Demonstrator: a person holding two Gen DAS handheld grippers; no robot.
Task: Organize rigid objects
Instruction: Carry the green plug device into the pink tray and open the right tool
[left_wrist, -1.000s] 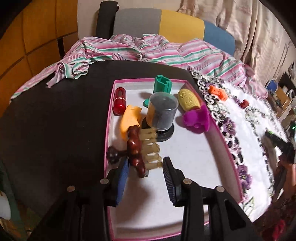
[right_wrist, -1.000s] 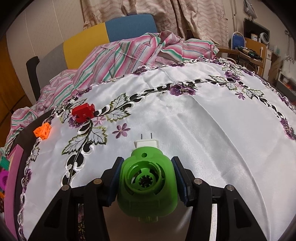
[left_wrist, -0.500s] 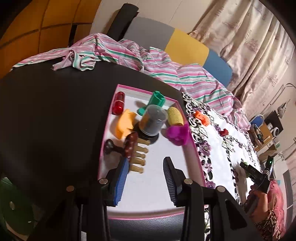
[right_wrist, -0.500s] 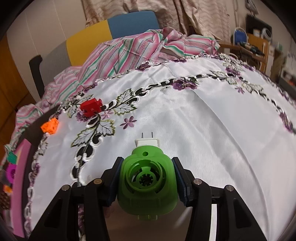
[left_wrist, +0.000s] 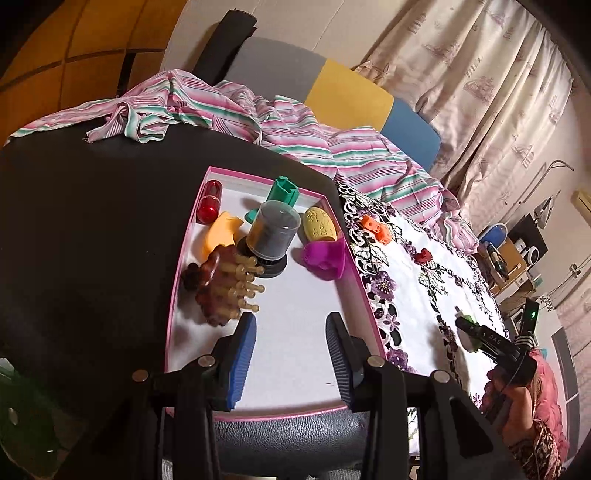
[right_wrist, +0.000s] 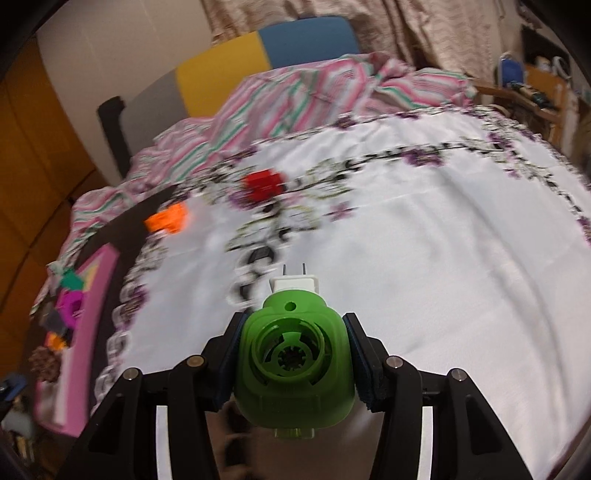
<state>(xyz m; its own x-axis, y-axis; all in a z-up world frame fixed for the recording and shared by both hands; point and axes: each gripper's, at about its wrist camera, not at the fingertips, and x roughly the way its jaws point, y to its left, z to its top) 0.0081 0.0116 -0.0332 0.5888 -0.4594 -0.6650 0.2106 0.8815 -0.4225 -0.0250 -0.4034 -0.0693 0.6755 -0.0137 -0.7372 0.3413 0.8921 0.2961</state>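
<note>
Left tool hung with jaws spread wide, holding nothing, above the near, bare part of the pink-rimmed tray. Ahead of it and to its left lay a brown wooden massager with pale pegs, close to the left finger. Beyond that, an orange piece and a red capsule at the tray's far left corner. Straight ahead stood a smoky clear-lidded container on a black base, with a teal piece behind it. Ahead to the right, a yellow textured oval and a magenta piece against the tray's right wall. Farther right, outside the tray on the embroidered white cloth, an orange block and a small red block.

Right tool was clamped on a green plug-in device, both pads against its sides, white two-pin plug pointing forward, above the cloth. Seen far to the left of this tool, blurred, the tray; ahead to the left, the orange block and red block, well apart from the device.
</note>
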